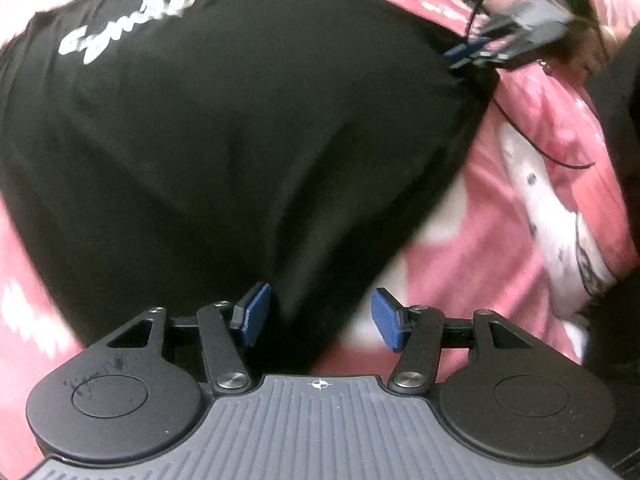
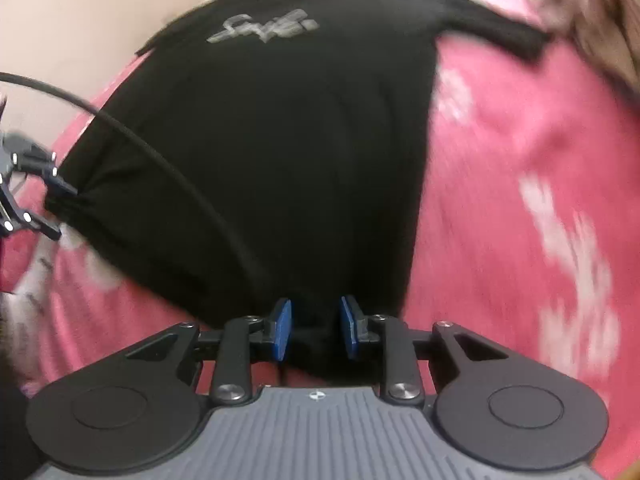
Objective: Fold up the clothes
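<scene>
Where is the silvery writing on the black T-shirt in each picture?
Left wrist view: silvery writing sits upper left, near the edge.
Right wrist view: silvery writing sits top centre, slightly left.
Shared landmark: the black T-shirt lying on the pink bedspread.

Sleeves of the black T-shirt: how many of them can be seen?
2, both seen in the right wrist view: one short sleeve spreads out at the upper right on the pink bedcover, the other sleeve lies at the upper left, partly blurred.
</scene>
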`<state>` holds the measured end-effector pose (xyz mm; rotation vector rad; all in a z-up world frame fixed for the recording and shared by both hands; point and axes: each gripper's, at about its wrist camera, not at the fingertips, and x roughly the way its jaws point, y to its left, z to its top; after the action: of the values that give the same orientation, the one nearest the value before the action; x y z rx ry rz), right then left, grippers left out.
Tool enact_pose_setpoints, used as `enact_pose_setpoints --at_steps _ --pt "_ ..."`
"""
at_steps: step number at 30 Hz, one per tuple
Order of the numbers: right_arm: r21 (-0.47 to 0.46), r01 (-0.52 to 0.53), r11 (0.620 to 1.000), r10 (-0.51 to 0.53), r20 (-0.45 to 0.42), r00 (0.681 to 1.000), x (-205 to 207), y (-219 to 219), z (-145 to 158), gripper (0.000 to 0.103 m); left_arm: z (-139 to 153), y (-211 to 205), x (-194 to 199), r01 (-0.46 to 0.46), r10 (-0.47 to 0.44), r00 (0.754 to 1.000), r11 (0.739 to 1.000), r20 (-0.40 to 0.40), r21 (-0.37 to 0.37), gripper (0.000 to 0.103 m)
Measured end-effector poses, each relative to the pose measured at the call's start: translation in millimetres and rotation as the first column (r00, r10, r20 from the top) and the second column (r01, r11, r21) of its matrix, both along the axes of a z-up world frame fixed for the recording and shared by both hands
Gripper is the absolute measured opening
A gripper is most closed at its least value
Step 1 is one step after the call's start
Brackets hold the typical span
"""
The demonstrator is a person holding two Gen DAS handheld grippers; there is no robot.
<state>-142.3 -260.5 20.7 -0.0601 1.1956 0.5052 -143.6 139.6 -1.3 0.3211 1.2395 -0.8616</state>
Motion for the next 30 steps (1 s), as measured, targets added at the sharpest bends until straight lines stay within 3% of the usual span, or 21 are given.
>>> enact_pose_setpoints --at_steps 3,5,10,15,17,21,23,25,30 --pt "0.003 0.041 0.999 -0.041 -0.062 0.997 -5 -13 11 0.027 -3 13 -6 -0.056 0.057 0.994 0.998 -0.094 0.014 0.056" --pt "0.025 0.075 0.997 -0.074 -0.046 0.996 -1 -18 19 0.028 -3 21 -8 -0.082 0.086 0.986 0.996 -0.142 0.032 0.055" --pt "0.147 0.15 0.978 -0.157 0.036 0.987 20 -17 37 0.028 20 35 -3 -0.085 0.088 0.993 0.996 -0.082 0.041 0.055" --pt "0.251 0.099 0.963 -0.111 0.035 0.993 42 14 23 0.03 29 28 12 -0.122 0.122 0.992 0.992 -0.017 -0.026 0.055" --pt "0.267 0.042 0.963 -0.055 0.041 0.998 46 38 17 0.03 26 12 13 -0.094 0.094 0.996 0.993 -0.007 -0.065 0.055" --pt "0.252 -0.052 0.966 0.052 0.005 0.999 44 77 -6 0.03 14 -34 5 0.056 -0.052 0.998 0.992 0.04 -0.112 0.055" --pt "0.21 -0.088 0.974 0.098 -0.037 0.994 34 88 -18 0.031 0 -48 2 0.074 -0.074 0.997 0.992 0.005 -0.104 0.055" --pt "0.226 -0.104 0.969 0.118 -0.051 0.992 21 89 -18 0.032 -2 -53 -5 0.092 -0.093 0.996 0.99 -0.006 -0.111 0.058" --pt "0.288 -0.063 0.955 0.104 -0.129 0.986 14 79 -12 0.032 0 -51 -14 0.12 -0.139 0.981 0.983 -0.135 -0.137 0.058"
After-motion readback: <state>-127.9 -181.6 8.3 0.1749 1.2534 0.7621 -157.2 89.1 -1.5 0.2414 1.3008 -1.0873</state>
